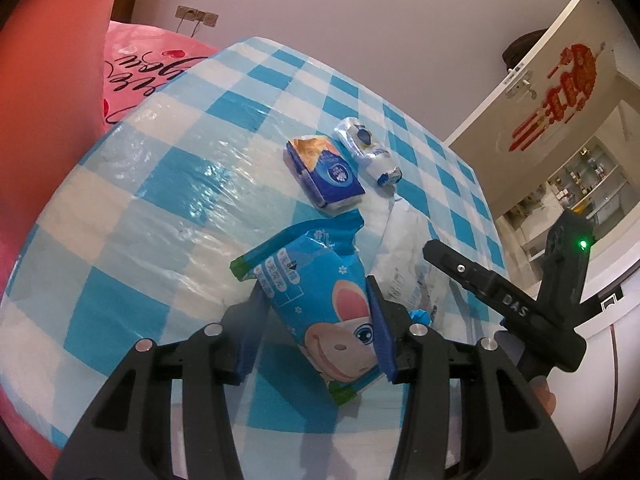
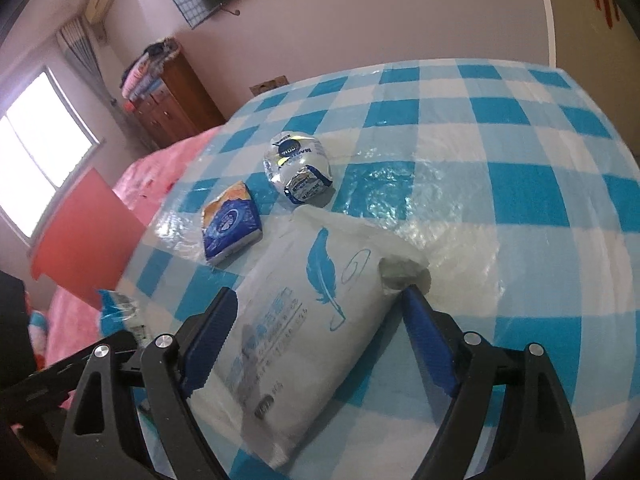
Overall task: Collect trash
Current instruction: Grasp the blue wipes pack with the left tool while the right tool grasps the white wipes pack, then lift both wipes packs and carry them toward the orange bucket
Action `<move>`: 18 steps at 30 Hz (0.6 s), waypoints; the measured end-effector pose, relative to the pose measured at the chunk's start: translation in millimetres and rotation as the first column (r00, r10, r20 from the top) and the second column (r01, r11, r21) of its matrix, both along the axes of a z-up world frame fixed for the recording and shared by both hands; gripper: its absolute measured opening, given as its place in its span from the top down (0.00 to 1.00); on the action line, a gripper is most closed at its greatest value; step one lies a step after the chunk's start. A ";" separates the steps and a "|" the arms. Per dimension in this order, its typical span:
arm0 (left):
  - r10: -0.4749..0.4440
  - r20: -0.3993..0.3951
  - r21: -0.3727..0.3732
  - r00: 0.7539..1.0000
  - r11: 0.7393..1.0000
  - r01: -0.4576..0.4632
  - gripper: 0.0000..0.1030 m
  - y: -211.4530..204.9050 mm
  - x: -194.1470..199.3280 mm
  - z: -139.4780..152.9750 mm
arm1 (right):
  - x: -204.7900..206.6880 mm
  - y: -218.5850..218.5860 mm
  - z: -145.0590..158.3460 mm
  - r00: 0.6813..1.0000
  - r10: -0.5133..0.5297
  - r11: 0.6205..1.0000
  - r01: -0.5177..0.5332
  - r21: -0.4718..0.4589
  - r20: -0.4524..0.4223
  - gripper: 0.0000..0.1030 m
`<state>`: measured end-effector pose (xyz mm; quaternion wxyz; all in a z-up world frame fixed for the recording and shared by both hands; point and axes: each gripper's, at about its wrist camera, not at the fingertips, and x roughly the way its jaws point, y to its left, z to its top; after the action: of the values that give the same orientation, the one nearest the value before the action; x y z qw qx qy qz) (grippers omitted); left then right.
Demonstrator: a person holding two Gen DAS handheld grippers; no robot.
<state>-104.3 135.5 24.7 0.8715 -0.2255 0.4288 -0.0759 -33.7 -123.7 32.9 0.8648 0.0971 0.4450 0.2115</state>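
Glossy plastic film over a checked table, with shiny wrappers on it.

The blue-and-white checked table cover [image 2: 500,152] looks like thin plastic sheet, glossy and finely wrinkled, with bright glare patches. The blue cartoon snack bag [image 1: 320,300] is smooth, shiny printed film, creased at its torn top. The white feather-print pack [image 2: 304,320] is soft matt-to-satin plastic wrap, crumpled at its open end. The small blue tissue packet [image 1: 324,172] has slick printed film, and the crumpled silver wrapper [image 2: 298,164] looks foil-like and reflective. Gripper pads [image 2: 428,340] are ribbed blue rubbery plastic on matt black plastic frames with bright metal screws. The pink bedcover [image 2: 160,176] looks like cloth, and the dresser [image 2: 176,100] like polished wood.
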 end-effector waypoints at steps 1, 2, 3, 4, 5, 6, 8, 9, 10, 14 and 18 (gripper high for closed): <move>-0.002 0.007 0.000 1.000 1.000 0.002 0.53 2.8 -0.1 0.4 | 1.1 3.4 0.5 1.000 -0.001 1.000 0.001 -0.009 0.001 0.16; -0.004 0.011 0.001 1.000 1.000 0.004 0.53 4.8 -0.2 0.6 | 2.3 8.2 1.6 1.000 0.001 1.000 -0.001 -0.017 0.005 0.14; -0.008 0.016 0.003 1.000 1.000 0.008 0.53 6.8 0.0 1.0 | 3.3 11.6 2.2 1.000 0.005 1.000 -0.004 -0.024 0.009 0.12; -0.011 0.023 0.009 1.000 1.000 0.010 0.53 10.5 -0.5 1.7 | 3.8 17.1 3.2 1.000 0.012 0.999 -0.012 -0.038 0.017 0.12; -0.011 0.027 0.013 1.000 1.000 0.011 0.53 12.7 -0.8 2.2 | 4.1 22.7 3.9 0.999 0.022 0.998 -0.021 -0.053 0.023 0.12; -0.013 0.032 0.018 0.999 1.000 0.012 0.53 16.0 -0.9 2.5 | 4.4 30.5 4.0 0.999 0.034 0.996 -0.031 -0.080 0.030 0.12; -0.013 0.038 0.013 0.999 1.000 0.013 0.53 21.8 -1.2 2.8 | 3.4 45.4 3.1 0.998 0.053 0.988 -0.046 -0.147 0.046 0.11; -0.014 0.041 0.009 0.999 1.000 0.013 0.53 25.3 -1.6 2.8 | 2.7 50.9 2.2 0.997 0.059 0.983 -0.049 -0.178 0.053 0.11; -0.015 0.042 0.007 0.999 1.000 0.015 0.53 27.4 -1.4 2.8 | 2.1 54.6 1.5 0.996 0.063 0.979 -0.050 -0.199 0.057 0.11; -0.027 0.064 0.017 0.998 1.000 0.026 0.53 35.4 -1.6 5.1 | 2.5 62.4 -1.8 0.995 0.074 0.964 -0.056 -0.260 0.060 0.10; -0.040 0.086 0.023 0.995 0.999 0.039 0.53 40.1 -2.7 8.4 | 3.5 64.0 -1.8 0.996 0.079 0.956 -0.063 -0.288 0.044 0.10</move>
<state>-107.0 175.6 33.1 0.8900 -0.2041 0.3958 -0.0982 -30.2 -59.8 31.1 0.8736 -0.0507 0.4500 0.1783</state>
